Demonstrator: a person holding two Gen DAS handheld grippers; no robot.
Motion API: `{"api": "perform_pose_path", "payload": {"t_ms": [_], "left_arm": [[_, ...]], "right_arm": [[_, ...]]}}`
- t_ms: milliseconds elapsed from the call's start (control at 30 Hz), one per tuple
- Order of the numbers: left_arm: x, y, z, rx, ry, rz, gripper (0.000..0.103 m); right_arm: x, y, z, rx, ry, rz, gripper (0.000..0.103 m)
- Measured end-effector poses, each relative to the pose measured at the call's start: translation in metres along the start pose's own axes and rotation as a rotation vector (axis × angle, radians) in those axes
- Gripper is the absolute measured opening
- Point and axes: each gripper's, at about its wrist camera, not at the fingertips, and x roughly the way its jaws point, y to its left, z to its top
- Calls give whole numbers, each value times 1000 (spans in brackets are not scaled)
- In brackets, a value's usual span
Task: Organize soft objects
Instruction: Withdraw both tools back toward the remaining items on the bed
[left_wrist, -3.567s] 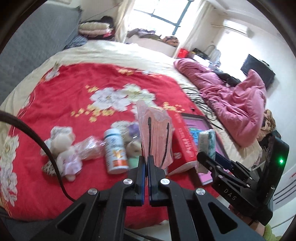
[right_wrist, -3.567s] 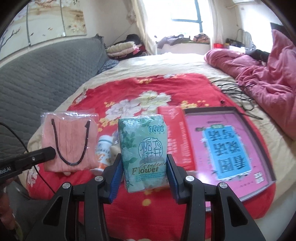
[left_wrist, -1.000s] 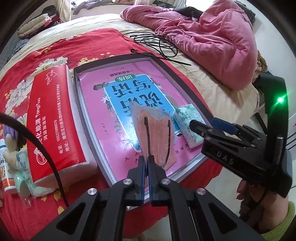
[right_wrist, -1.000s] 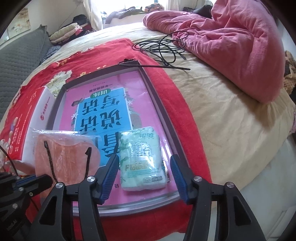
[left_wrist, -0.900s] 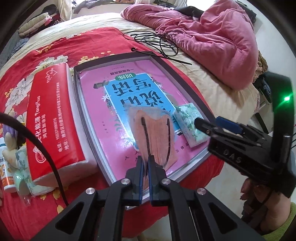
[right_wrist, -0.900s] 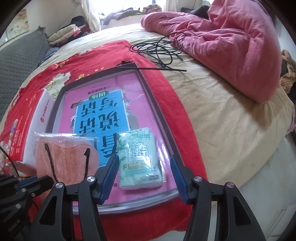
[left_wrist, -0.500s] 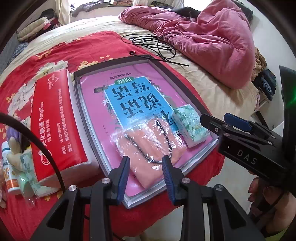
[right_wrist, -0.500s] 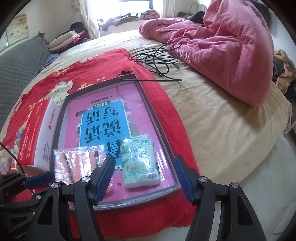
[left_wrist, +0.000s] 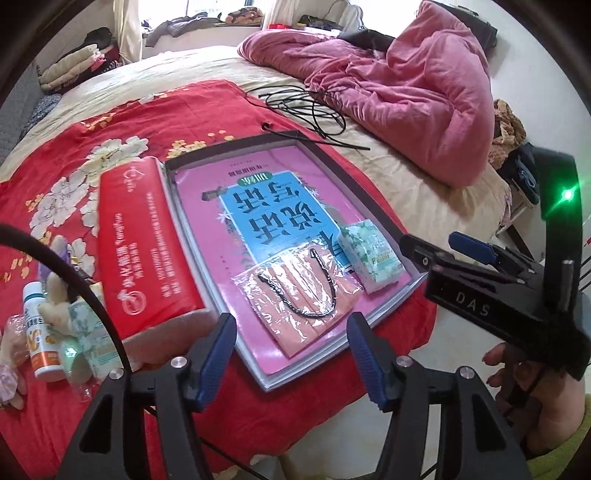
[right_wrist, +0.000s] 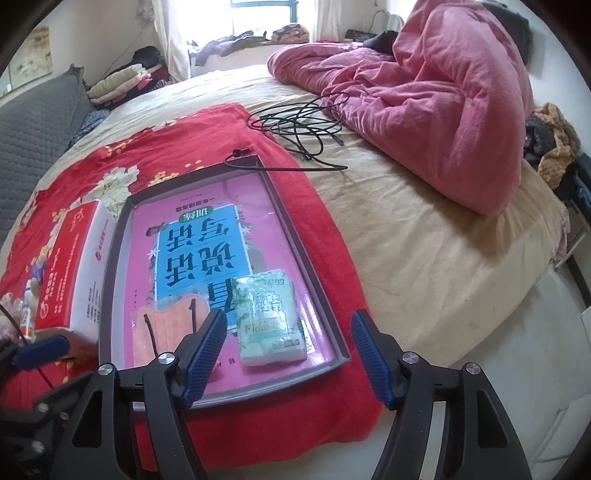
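Note:
A clear bag of pink face masks (left_wrist: 301, 297) lies flat in the near part of the shallow grey tray (left_wrist: 177, 206) with a pink and blue lining. A green tissue pack (left_wrist: 371, 256) lies beside it at the tray's near right corner. My left gripper (left_wrist: 288, 354) is open and empty, just short of the mask bag. My right gripper (right_wrist: 286, 350) is open and empty, just short of the tissue pack (right_wrist: 267, 317). The mask bag (right_wrist: 166, 332) and tray rim (right_wrist: 317, 288) show in the right wrist view too.
A red tissue box (left_wrist: 144, 243) lies left of the tray on the red floral blanket (left_wrist: 92, 140). A plush toy (left_wrist: 55, 295), white bottle (left_wrist: 38, 336) and another tissue pack (left_wrist: 88, 332) lie farther left. Black cables (left_wrist: 310, 107) and a pink duvet (left_wrist: 399, 85) lie beyond. The bed edge is close.
My left gripper opened and let the mask bag fall flat in the tray. Both grippers drew back from the tray and opened wider. The tissue pack stays where it lay.

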Motion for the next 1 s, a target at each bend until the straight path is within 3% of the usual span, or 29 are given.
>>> {"api": "perform_pose_path", "payload": {"t_ms": [400, 1000], "left_arm": [[-36, 18, -12, -33, -49, 38, 79], [-85, 75, -28, -142, -136, 109, 81]], "right_arm": [[-28, 27, 1, -47, -43, -11, 77], [-70, 98, 10, -151, -135, 11, 78]]}}
